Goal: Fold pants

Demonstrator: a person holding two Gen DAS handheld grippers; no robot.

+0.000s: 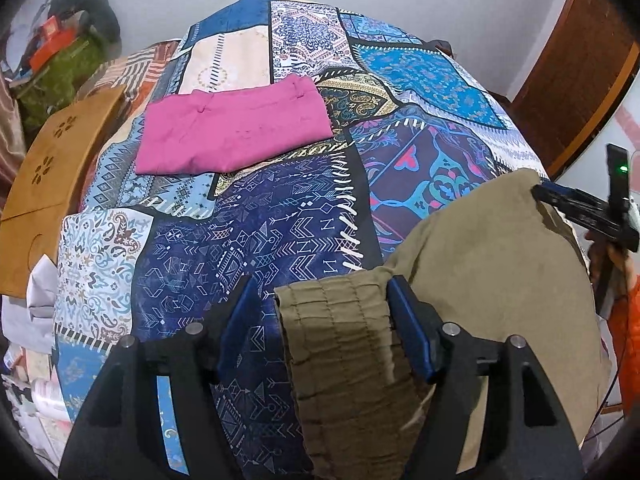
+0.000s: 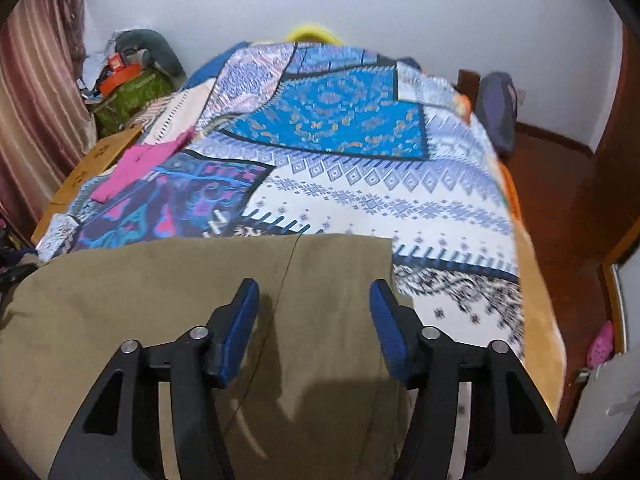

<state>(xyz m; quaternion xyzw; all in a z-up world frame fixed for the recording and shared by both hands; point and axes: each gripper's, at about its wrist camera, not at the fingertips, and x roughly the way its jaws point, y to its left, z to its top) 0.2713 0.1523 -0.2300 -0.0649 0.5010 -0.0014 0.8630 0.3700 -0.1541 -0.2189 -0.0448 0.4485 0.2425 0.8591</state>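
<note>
Olive-green pants [image 1: 480, 260] lie on the near part of the patchwork bed cover [image 1: 260, 232]. Their gathered elastic waistband [image 1: 340, 340] runs between the blue pads of my left gripper [image 1: 320, 296]. Those jaws stand wide: the right pad is at the band's edge and the left pad is off it. In the right wrist view my right gripper [image 2: 314, 300] hovers open over the flat olive pants [image 2: 160, 280], near their far right corner, with nothing pinched. The right gripper [image 1: 540, 194] also shows at the pants' far edge. Folded pink pants [image 1: 232, 136] [image 2: 136, 168] lie farther up the bed.
A brown wooden board [image 1: 48, 168] lies along the bed's left side, with a green bag and clutter [image 1: 60, 72] beyond it. A striped curtain [image 2: 36, 100] hangs on the left. Dark wooden floor [image 2: 560, 200] runs along the bed's right side. A person's orange sleeve [image 1: 628, 320] is at the right.
</note>
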